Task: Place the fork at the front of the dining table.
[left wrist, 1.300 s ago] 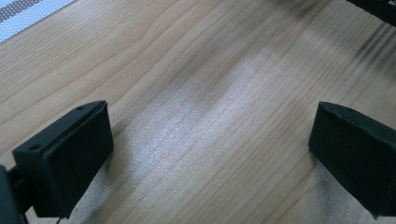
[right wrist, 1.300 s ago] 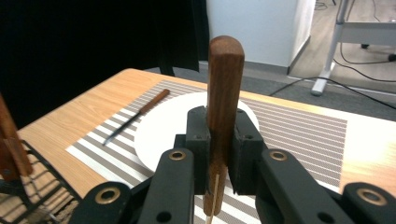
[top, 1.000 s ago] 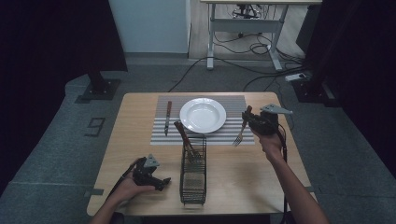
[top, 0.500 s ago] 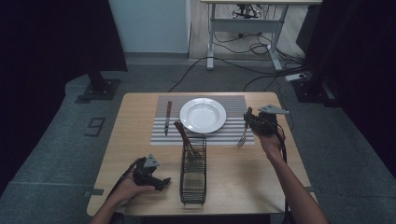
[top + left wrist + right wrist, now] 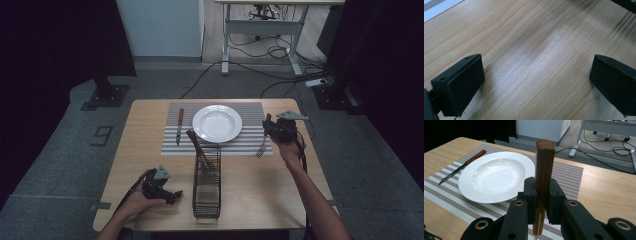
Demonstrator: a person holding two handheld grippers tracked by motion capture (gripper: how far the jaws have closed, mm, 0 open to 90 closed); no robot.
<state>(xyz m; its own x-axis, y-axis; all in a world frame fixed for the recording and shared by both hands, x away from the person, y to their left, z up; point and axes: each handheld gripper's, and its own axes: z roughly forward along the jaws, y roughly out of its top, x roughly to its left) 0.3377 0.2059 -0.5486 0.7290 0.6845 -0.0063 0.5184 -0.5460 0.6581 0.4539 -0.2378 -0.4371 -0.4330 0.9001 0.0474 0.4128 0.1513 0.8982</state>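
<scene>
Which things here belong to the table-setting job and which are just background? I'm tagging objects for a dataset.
Job: fork clamped in the right gripper, plate, knife, striped placemat, wire caddy, open left gripper.

Background: desk frame, floor cables, stand base.

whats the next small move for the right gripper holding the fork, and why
Probably lower it and lay the wooden-handled fork flat on the striped placemat, right of the white plate. The right gripper is shut on the fork's handle, its tines hang at the mat's right edge, and a wooden-handled knife already lies left of the plate.
</scene>
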